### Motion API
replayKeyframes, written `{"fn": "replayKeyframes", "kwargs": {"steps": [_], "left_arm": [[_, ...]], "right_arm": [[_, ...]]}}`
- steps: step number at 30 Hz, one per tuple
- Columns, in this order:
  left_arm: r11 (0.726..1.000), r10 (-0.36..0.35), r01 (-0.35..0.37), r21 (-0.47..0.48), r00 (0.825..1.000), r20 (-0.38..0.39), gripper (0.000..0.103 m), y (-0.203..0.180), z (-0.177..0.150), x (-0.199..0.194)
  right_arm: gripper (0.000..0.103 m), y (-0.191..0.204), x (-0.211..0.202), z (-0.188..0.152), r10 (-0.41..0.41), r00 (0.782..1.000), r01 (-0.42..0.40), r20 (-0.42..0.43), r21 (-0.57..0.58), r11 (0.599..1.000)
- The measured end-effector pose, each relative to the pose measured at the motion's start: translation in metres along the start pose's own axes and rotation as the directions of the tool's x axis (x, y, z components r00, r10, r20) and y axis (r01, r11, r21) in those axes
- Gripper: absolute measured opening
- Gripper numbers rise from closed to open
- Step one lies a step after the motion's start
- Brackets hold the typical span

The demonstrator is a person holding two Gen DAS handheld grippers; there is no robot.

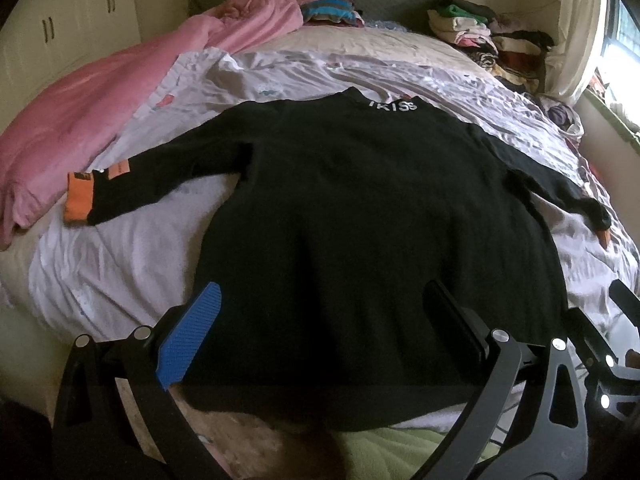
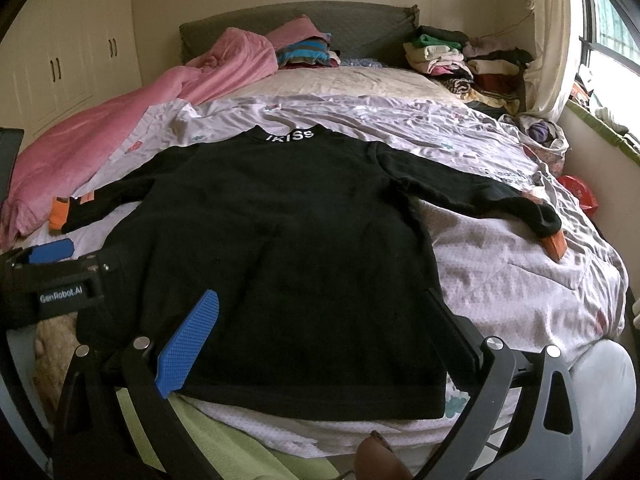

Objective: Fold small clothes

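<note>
I have a black long-sleeved sweater (image 1: pixel 360 216) spread flat on the bed (image 1: pixel 120 264), lying on a pale lilac quilt (image 2: pixel 480 152). Its collar points away from me toward the headboard (image 2: pixel 360 28), and white letters reading "IKISS" (image 2: pixel 290 136) run across the neckband. Both sleeves are stretched out to the sides. The sleeve on the left ends in an orange cuff (image 1: pixel 78 200) with an orange patch just above it; the sleeve on the right bends downward near its end, and an orange cuff (image 2: pixel 554 245) shows there too. The body looks smooth, with the hem running straight along the near edge of the bed.

My left gripper (image 1: pixel 320 320) hangs over the lower part of the sweater near the hem, its two fingers spread wide apart and holding nothing. One finger wears a blue textured pad (image 1: pixel 192 336). My right gripper (image 2: pixel 320 324) sits over the hem further to the right, fingers likewise spread wide with nothing between them. From the right wrist view I can see the other gripper's body at the left edge, just beside the sweater's side.

A pink blanket (image 1: pixel 80 120) lies heaped along the left side of the bed, and stacks of folded clothes (image 2: pixel 460 60) rest by the headboard.
</note>
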State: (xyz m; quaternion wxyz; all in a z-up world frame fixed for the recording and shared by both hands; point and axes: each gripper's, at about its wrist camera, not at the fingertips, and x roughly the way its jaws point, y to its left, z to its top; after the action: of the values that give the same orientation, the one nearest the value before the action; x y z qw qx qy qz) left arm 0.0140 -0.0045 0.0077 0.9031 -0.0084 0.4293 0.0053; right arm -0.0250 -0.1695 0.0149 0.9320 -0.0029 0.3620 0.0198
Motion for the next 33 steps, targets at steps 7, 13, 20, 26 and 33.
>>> {"fn": "replayKeyframes", "kwargs": {"steps": [7, 13, 20, 26, 33], "left_arm": [[1.0, -0.015, 0.015, 0.005, 1.0, -0.005, 0.095, -0.001, 0.025, 0.004], [1.0, -0.022, 0.022, 0.004, 1.0, 0.0, 0.095, -0.002, 0.047, 0.008], [1.0, -0.024, 0.024, 0.015, 1.0, 0.01, 0.095, -0.004, 0.081, 0.017], [0.999, -0.036, 0.036, 0.005, 0.999, 0.004, 0.095, -0.006, 0.106, 0.034], [0.999, -0.044, 0.044, 0.007, 0.999, -0.009, 0.095, -0.016, 0.135, 0.063]], "right_arm": [[0.099, -0.005, 0.005, 0.014, 0.012, 1.0, -0.012, -0.002, -0.004, 1.0], [0.099, -0.016, 0.017, 0.044, 0.04, 0.999, -0.04, -0.008, 0.033, 0.999], [0.099, -0.034, 0.036, 0.074, 0.031, 0.999, -0.028, -0.025, 0.093, 0.995], [0.099, -0.056, 0.055, 0.092, -0.006, 1.0, 0.01, -0.031, 0.132, 0.991], [0.099, -0.091, 0.082, 0.112, -0.055, 0.997, 0.063, -0.044, 0.203, 0.977]]}}
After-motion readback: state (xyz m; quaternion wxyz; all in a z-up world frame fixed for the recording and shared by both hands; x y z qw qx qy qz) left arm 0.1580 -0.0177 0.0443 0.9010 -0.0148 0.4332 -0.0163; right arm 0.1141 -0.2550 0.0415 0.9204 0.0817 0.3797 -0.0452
